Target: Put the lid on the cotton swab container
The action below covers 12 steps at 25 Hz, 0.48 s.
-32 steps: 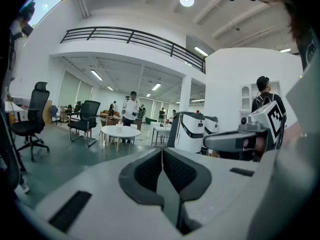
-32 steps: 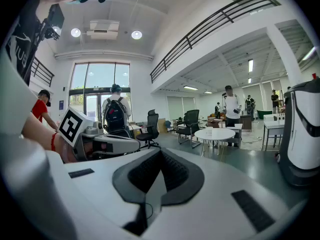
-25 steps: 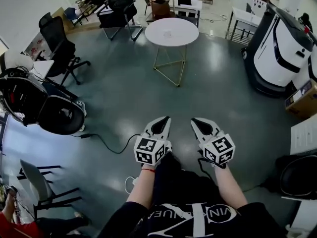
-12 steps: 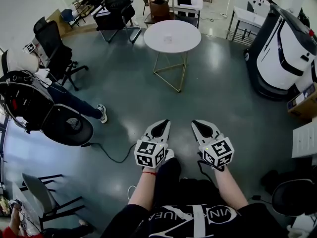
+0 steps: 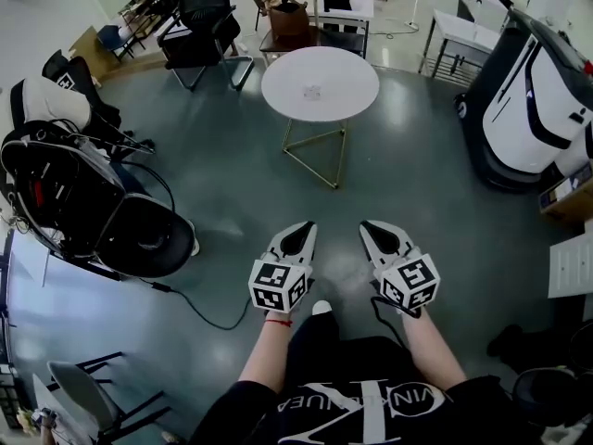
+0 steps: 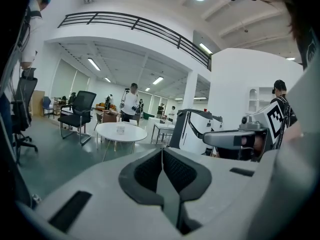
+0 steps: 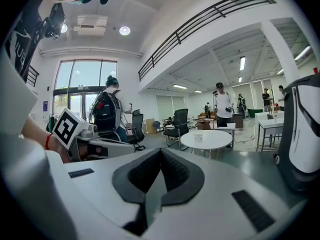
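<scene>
A small clear container (image 5: 312, 92) stands at the middle of a round white table (image 5: 347, 72) a few steps ahead; it is too small to tell a lid from it. It also shows in the left gripper view as the container (image 6: 120, 129) and in the right gripper view as the container (image 7: 198, 137). My left gripper (image 5: 303, 227) and right gripper (image 5: 371, 228) are held side by side at waist height above the floor, far short of the table. Both are shut with nothing between the jaws, as the left gripper (image 6: 162, 151) and right gripper (image 7: 161, 151) show.
A large white machine (image 5: 537, 100) stands at the right. Black gear on a stand (image 5: 69, 193) and a cable (image 5: 199, 311) on the floor are at the left. An office chair (image 5: 199, 26) and a person (image 7: 223, 106) are beyond the table.
The view has shifted forward and left, so the black gear at the left looms nearer. Both grippers keep the same place before me, still shut.
</scene>
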{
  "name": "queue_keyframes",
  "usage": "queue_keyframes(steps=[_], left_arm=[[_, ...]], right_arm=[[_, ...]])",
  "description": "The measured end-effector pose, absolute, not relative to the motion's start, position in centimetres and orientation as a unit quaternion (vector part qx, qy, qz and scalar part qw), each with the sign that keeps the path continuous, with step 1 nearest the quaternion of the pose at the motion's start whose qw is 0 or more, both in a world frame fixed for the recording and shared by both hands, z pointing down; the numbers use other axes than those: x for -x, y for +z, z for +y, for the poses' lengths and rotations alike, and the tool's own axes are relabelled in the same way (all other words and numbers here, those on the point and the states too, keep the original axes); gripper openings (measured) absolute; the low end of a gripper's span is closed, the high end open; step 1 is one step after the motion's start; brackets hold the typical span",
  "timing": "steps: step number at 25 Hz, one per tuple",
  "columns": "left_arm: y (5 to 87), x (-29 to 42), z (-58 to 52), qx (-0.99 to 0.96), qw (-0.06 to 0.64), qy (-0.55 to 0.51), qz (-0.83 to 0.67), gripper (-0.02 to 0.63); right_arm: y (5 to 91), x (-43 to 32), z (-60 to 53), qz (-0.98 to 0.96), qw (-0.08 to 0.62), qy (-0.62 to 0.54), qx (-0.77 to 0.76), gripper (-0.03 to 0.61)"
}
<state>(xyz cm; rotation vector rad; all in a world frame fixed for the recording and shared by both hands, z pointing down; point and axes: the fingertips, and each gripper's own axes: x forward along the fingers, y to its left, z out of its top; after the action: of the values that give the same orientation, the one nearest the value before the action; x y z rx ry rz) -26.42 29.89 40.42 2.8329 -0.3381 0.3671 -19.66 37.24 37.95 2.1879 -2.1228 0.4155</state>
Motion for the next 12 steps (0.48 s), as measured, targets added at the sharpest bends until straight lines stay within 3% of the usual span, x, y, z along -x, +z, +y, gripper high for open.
queue_keyframes(steps=[12], left_arm=[[40.0,23.4,23.2,-0.979,0.134,0.117,-0.104,0.014]], right_arm=[[38.0,16.9,30.3,-0.686,0.022,0.140,-0.713,0.003]])
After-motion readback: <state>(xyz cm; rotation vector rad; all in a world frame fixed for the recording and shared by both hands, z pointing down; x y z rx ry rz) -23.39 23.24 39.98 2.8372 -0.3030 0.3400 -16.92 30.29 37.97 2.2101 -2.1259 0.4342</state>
